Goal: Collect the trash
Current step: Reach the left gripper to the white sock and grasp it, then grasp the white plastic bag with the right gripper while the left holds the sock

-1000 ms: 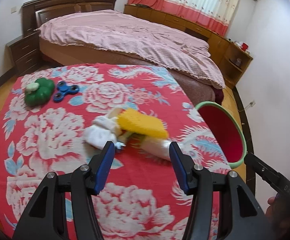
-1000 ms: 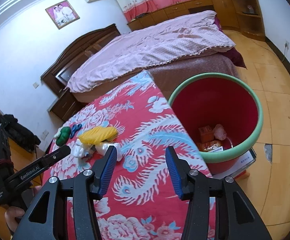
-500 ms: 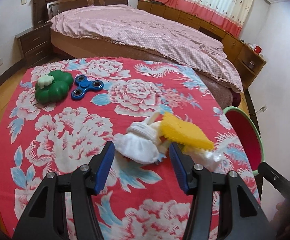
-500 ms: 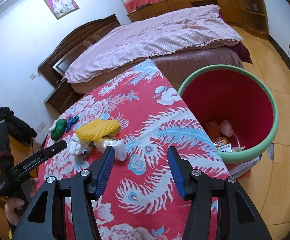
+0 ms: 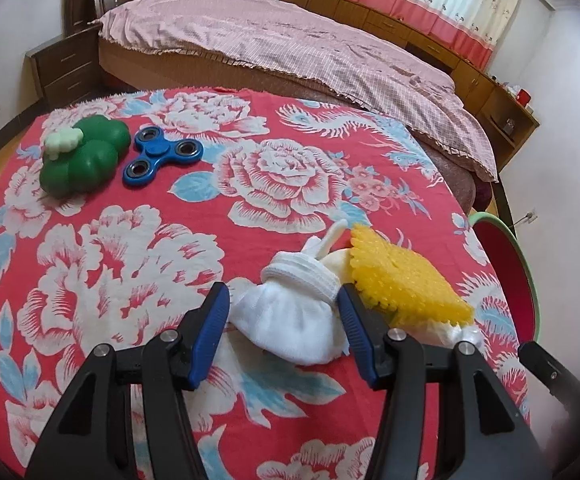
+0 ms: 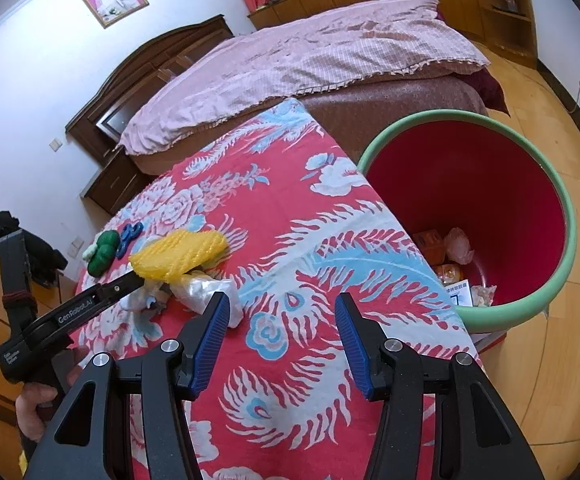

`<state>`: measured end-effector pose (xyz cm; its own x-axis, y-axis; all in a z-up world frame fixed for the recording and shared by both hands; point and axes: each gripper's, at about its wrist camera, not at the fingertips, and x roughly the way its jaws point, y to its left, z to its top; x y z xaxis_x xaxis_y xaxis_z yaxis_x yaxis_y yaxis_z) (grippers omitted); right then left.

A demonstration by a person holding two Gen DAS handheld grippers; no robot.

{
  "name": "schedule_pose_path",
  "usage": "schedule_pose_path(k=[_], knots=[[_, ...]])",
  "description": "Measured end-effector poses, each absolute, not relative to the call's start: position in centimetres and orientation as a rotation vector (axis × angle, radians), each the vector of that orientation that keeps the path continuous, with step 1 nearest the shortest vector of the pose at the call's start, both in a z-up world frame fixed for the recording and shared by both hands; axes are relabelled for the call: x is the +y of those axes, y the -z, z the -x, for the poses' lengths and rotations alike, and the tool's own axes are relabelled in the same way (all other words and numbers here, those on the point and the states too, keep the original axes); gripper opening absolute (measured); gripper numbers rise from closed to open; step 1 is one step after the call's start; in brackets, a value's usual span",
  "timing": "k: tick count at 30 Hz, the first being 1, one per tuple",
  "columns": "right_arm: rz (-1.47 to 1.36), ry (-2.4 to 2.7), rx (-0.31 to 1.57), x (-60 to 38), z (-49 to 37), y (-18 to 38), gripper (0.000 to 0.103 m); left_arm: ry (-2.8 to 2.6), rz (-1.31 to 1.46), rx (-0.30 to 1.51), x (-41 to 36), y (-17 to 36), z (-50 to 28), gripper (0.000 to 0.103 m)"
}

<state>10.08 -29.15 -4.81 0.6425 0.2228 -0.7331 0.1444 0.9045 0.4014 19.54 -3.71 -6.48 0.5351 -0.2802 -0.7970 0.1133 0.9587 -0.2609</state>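
Observation:
On the red flowered tablecloth (image 5: 138, 264) lies a small heap of trash: a white sock-like cloth (image 5: 290, 316), a yellow bumpy sponge (image 5: 405, 284) leaning on it, and crumpled clear plastic (image 5: 463, 334) behind. My left gripper (image 5: 284, 320) is open, its blue pads flanking the white cloth without visibly squeezing it. My right gripper (image 6: 282, 320) hangs open over bare tablecloth, with the crumpled plastic (image 6: 206, 292) just past its left finger. A red bin with a green rim (image 6: 569, 240) stands off the table's right edge and holds several scraps.
A green toy (image 5: 78, 160) and a blue fidget spinner (image 5: 162, 156) lie at the table's far left. Beyond the table stands a bed with a pink cover (image 5: 290, 48) and a dark nightstand (image 5: 66, 64). A hand (image 6: 34, 404) grips the left tool's handle.
My left gripper has come forward and down, so the white cloth now sits between its jaws. My right gripper has drifted lower and closer to the table; the bin sits further right in its view.

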Motion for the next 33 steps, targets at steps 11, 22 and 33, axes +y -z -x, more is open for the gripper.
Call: schedule_pose_path(k=[11,22,33], knots=[[-0.442,-0.06,0.9,-28.7,-10.9,5.4,0.056,0.286,0.234,0.969,-3.6,6.8,-19.8,0.032],[-0.402,-0.096,0.914,-27.2,-11.5,5.6,0.056,0.25,0.291,0.921,-1.3,5.4,-17.9,0.026],[-0.275,-0.164,0.937,-24.4,-13.9,6.1,0.056,0.187,0.319,0.884,1.4,4.2,-15.1,0.026]])
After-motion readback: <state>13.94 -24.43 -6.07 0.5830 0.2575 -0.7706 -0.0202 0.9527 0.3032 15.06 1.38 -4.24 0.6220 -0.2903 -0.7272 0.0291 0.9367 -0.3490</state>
